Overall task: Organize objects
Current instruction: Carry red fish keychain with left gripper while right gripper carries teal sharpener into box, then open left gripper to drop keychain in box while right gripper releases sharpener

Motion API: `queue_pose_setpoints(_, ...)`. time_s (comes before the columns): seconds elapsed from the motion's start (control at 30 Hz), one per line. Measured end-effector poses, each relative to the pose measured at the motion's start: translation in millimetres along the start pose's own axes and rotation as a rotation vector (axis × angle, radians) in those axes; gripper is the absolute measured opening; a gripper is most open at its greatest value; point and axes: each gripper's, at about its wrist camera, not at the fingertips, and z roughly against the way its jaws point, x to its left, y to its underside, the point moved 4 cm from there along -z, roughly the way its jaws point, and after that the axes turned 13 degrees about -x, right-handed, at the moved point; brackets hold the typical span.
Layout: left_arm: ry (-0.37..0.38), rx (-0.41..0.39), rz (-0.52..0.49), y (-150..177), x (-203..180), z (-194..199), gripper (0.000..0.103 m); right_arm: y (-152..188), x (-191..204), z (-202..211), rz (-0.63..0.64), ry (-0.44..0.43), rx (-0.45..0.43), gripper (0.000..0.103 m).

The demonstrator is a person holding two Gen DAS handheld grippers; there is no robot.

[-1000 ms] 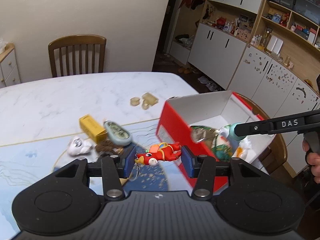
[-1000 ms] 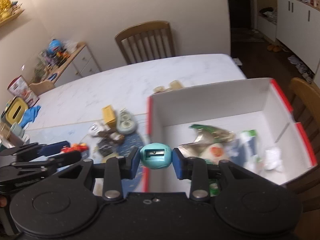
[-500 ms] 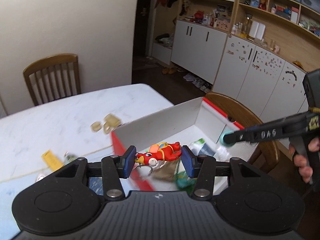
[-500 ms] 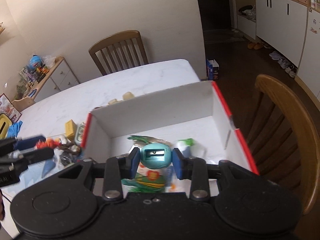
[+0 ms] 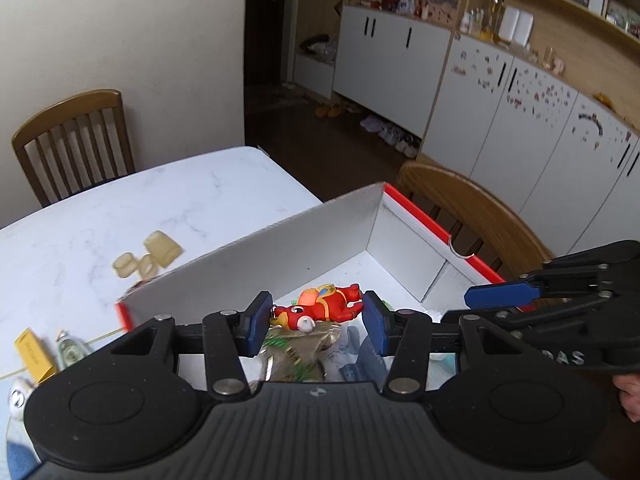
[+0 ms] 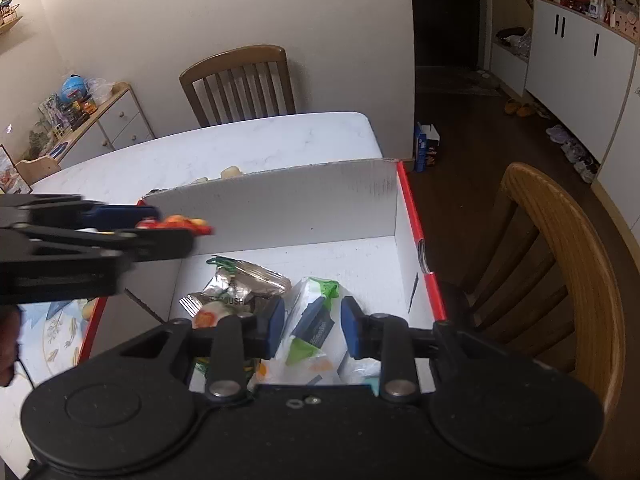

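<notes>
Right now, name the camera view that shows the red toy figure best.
The left wrist view. There the red toy figure lies centered and sharp between the left tool's fingers, above the red-edged box. The right wrist view catches only a blurred red-orange sliver of it behind the left tool's finger, at the frame's left side.

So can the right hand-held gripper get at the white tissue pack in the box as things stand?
Probably yes: the right hand-held gripper is open and empty directly above the tissue pack, which lies uncovered on top in the box.

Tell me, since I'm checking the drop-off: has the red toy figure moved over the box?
Yes. The red toy figure, held by the left gripper, moved from above the table to above the red-and-white cardboard box.
</notes>
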Motion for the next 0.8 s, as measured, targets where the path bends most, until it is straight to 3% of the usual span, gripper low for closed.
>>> queue_pose_setpoints(0.43,0.015,0.117,-0.036,25,-27,-60,0.048,21,-20,-6,-0.019,-0.067,0.07,0.038)
queue_pose_setpoints(0.6,0.013,0.165,-0.013,38,-25,-69,0.049,24,-21,-4,-0.007,-0.097,0.07,0.056)
queue_pose_setpoints(0.8,0.005,0.179,-0.005,38,-25,-70,0.049,24,-20,-4,0.008,-0.118,0.063,0.062)
